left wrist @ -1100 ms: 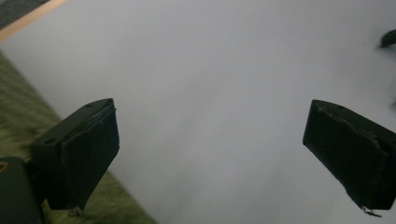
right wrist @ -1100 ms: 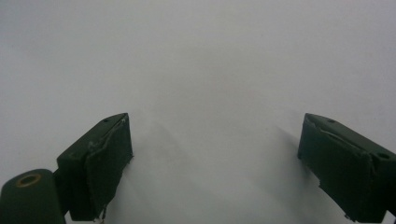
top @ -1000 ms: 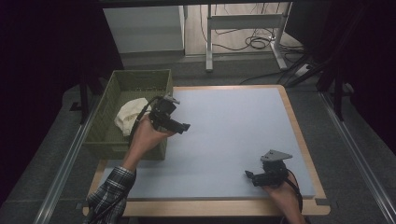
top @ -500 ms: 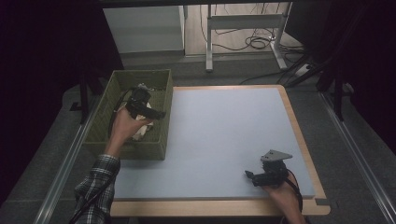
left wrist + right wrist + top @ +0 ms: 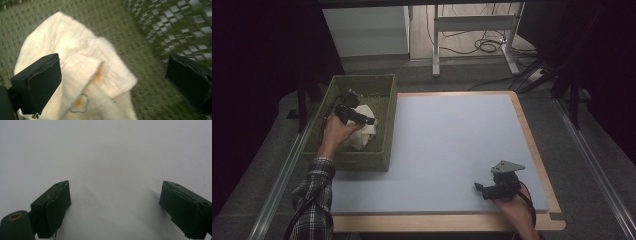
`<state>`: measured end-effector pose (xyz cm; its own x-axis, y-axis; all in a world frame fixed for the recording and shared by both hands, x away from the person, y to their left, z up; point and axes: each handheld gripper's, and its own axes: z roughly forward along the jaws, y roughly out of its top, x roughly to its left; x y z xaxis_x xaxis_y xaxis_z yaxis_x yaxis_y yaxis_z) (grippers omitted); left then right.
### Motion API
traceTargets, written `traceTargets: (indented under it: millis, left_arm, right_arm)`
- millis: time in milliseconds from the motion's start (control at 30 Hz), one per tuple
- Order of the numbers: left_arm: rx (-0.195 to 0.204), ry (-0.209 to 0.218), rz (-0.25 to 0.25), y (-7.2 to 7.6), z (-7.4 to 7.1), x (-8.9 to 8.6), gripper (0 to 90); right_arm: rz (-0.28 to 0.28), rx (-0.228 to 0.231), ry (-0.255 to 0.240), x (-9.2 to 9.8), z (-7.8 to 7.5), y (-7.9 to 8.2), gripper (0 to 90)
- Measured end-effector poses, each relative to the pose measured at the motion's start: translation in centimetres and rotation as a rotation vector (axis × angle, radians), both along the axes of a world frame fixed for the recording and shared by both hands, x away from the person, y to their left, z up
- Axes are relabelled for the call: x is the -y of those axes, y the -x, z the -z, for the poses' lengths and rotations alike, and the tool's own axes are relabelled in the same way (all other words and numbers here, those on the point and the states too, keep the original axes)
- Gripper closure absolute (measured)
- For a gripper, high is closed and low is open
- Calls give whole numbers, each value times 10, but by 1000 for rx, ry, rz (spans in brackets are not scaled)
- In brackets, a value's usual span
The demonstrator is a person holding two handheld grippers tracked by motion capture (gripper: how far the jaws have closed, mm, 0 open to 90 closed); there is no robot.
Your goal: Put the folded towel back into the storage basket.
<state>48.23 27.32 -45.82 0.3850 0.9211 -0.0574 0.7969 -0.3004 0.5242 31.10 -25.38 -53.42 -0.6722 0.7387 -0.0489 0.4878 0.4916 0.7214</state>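
A crumpled cream cloth (image 5: 362, 132) (image 5: 82, 77) lies inside the green mesh basket (image 5: 384, 95) at the table's left edge. My left gripper (image 5: 362, 119) (image 5: 112, 77) hovers over the cloth inside the basket, jaws wide apart, with nothing held between them. The cloth lies under the gap, nearer the left jaw. My right gripper (image 5: 482, 189) (image 5: 115, 202) rests low over the pale blue table top (image 5: 452, 135) near the front right corner, open, with bare mat between its jaws.
The basket's walls (image 5: 180, 30) rise close around my left gripper. A wooden border (image 5: 532, 140) frames the mat. Beyond the table stand a white cabinet (image 5: 367, 30) and a metal frame with cables (image 5: 477, 30) on the floor.
My left gripper has moved from the mat's left edge into the basket and now sits over the cloth. The right gripper has stayed in place.
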Motion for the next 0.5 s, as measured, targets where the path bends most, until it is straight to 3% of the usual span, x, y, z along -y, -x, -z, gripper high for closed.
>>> traceTargets:
  millis: [167, 200, 267, 433, 467, 500]
  left_arm:
    - [-73, -30, -34, -13, 15, -6, 8]
    - [-73, -30, -34, -13, 15, -6, 7]
    - [-128, -75, -56, -20, 24, -8, 8]
    - [-180, -100, -83, -29, 37, -11, 8]
    - [-215, -135, -90, -33, 42, -11, 8]
    - [-222, -149, -94, -34, 43, -12, 8]
  right_arm:
    - [0, 0, 0, 0, 0, 0, 102]
    - [0, 0, 0, 0, 0, 0, 101]
    - [0, 1, -1, 0, 0, 0, 101]
    - [1, 1, -1, 0, 0, 0, 101]
    - [0, 1, -2, 0, 0, 0, 101]
    - [1, 1, -2, 0, 0, 0, 101]
